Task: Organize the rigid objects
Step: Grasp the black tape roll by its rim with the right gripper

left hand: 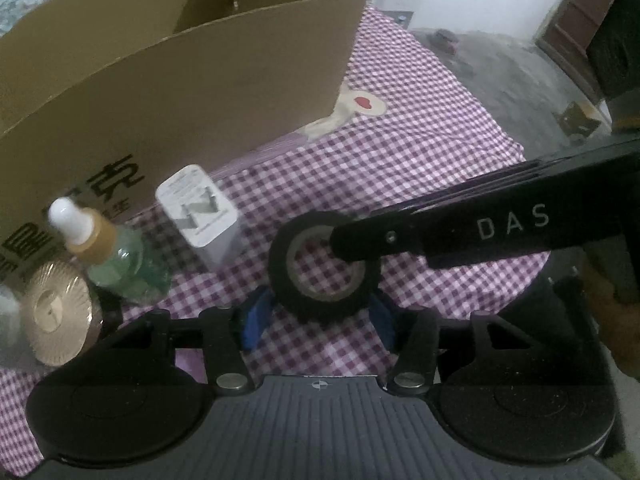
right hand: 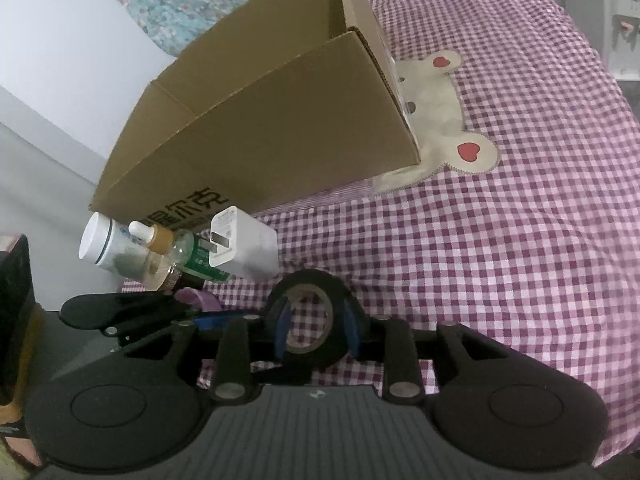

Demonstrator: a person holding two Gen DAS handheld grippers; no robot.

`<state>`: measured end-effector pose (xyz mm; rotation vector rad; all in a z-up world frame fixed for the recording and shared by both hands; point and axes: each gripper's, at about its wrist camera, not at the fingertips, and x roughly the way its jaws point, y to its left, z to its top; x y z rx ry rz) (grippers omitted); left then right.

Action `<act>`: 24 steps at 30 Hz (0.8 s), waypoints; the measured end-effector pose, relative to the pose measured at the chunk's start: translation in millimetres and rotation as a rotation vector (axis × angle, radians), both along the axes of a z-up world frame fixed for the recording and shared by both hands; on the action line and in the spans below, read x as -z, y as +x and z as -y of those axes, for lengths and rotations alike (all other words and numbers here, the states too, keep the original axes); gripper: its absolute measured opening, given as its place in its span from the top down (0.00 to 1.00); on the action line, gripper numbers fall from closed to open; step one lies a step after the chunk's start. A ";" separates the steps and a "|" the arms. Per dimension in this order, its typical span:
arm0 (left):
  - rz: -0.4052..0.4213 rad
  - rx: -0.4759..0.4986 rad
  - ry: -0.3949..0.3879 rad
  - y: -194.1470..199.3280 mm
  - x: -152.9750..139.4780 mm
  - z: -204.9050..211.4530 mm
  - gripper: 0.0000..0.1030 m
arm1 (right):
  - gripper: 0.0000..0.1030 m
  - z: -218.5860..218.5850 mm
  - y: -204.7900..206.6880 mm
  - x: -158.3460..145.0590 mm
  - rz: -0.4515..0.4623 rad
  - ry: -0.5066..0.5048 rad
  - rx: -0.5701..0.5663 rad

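Left wrist view: the black tape roll (left hand: 325,266) stands on edge on the checked cloth (left hand: 420,152), right between the left gripper (left hand: 318,322)'s blue pads, which sit spread either side of it. Can't say whether they're touching it. The right gripper's finger (left hand: 400,236) comes in from the right and reaches over the roll's rim. Off to the left are a white charger (left hand: 200,216), a dropper bottle (left hand: 108,256) and a gold-lidded jar (left hand: 56,316), all in front of the open cardboard box (left hand: 180,92).

Right wrist view: the right gripper (right hand: 316,328) looks clamped across the tape roll (right hand: 310,312)'s wall, one blue pad (right hand: 284,326) inside the core and one outside. The left gripper (right hand: 132,312) shows at the left edge, and the box (right hand: 280,120) is straight ahead.

My guess is the roll is light and stiff, a bit grippy, not fragile. Pinching through the wall like that seems the sensible hold, since squeezing the outer curve could let it roll away.
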<state>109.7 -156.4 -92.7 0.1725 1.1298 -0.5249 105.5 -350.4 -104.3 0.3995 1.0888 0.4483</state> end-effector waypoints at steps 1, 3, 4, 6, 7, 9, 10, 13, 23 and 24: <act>0.006 0.008 0.006 0.3 -0.2 2.2 0.46 | 0.59 -1.5 -0.6 1.4 0.003 -0.010 0.001; 0.011 0.013 0.015 1.2 -0.3 4.1 0.44 | 0.59 -3.0 -1.2 3.0 0.012 -0.032 -0.003; 0.010 0.012 0.016 1.8 0.1 4.3 0.43 | 0.59 -3.3 -1.2 4.3 0.013 -0.036 -0.006; 0.007 0.011 0.016 3.7 1.5 5.1 0.42 | 0.59 -3.8 -0.9 6.6 0.011 -0.034 -0.012; 0.008 0.013 0.018 4.1 1.7 5.6 0.41 | 0.59 -5.2 -0.7 9.3 0.010 -0.035 -0.016; 0.014 0.017 0.025 3.8 2.7 6.9 0.40 | 0.59 -8.7 0.5 13.0 0.008 -0.048 -0.024; 0.015 0.018 0.029 3.5 3.3 7.3 0.40 | 0.60 -10.5 2.0 15.8 0.007 -0.051 -0.030; 0.033 0.026 0.052 3.4 3.6 11.1 0.39 | 0.64 -15.1 3.6 15.6 0.022 -0.066 -0.040; 0.081 0.019 0.087 -2.1 4.6 15.6 0.39 | 0.81 -12.5 5.7 18.0 0.029 -0.088 -0.021; 0.080 0.018 0.087 -2.1 4.5 15.6 0.39 | 0.81 -11.9 5.6 18.3 0.027 -0.085 -0.016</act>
